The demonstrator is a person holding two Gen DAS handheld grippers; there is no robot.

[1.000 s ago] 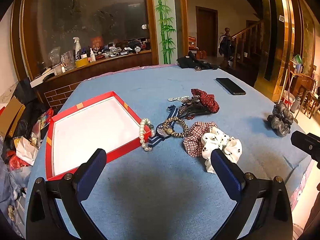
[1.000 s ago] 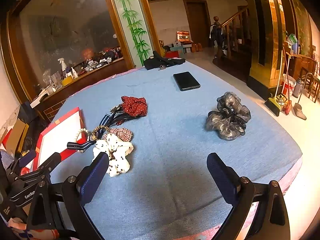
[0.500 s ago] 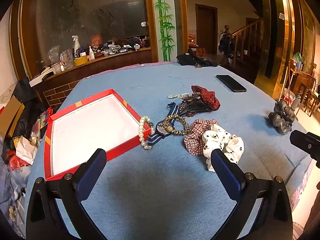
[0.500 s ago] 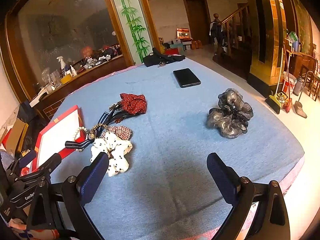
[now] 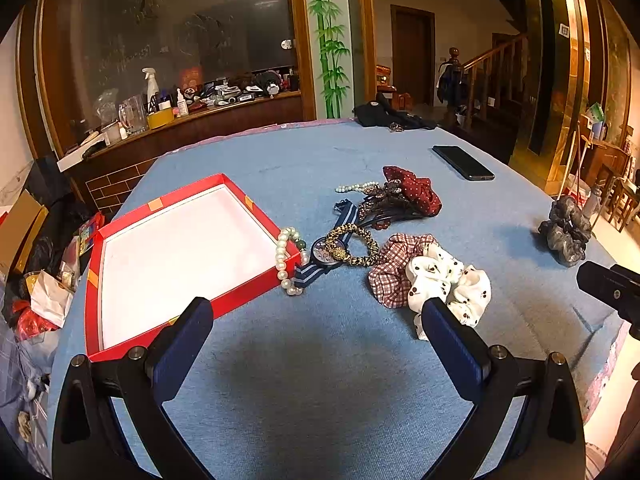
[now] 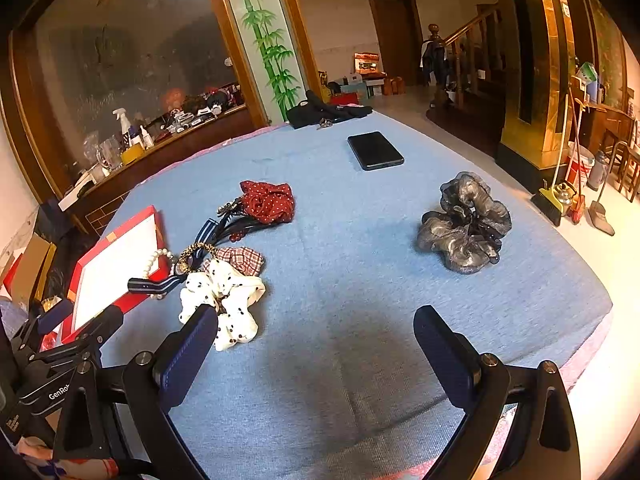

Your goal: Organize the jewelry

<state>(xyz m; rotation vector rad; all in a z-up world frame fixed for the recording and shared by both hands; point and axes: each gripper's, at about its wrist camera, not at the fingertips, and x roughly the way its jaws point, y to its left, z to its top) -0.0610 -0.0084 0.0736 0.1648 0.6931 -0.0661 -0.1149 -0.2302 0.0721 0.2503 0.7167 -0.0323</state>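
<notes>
An empty red box with a white inside [image 5: 172, 256] [image 6: 116, 264] lies on the blue table at the left. A pearl bracelet [image 5: 286, 260] hangs over its right rim. Beside it lie a striped-strap watch [image 5: 324, 256], a leopard band [image 5: 354, 242], a plaid scrunchie [image 5: 390, 268], a white dotted scrunchie [image 5: 448, 284] [image 6: 224, 300], dark hair clips [image 5: 384, 208] and a red dotted scrunchie [image 5: 412, 194] [image 6: 268, 202]. A grey scrunchie [image 6: 464, 228] [image 5: 566, 232] lies apart at the right. My left gripper [image 5: 316, 332] and right gripper [image 6: 316, 340] are open and empty, above the near table.
A black phone [image 6: 374, 151] [image 5: 462, 162] and a dark cloth [image 6: 326, 112] lie at the far side. The table's right edge [image 6: 592, 320] drops to the floor. A cluttered wooden counter [image 5: 180, 116] stands behind. Boxes and bags [image 5: 36, 280] sit left of the table.
Both grippers have moved a little forward toward the jewelry, staying open. Nothing on the table has moved.
</notes>
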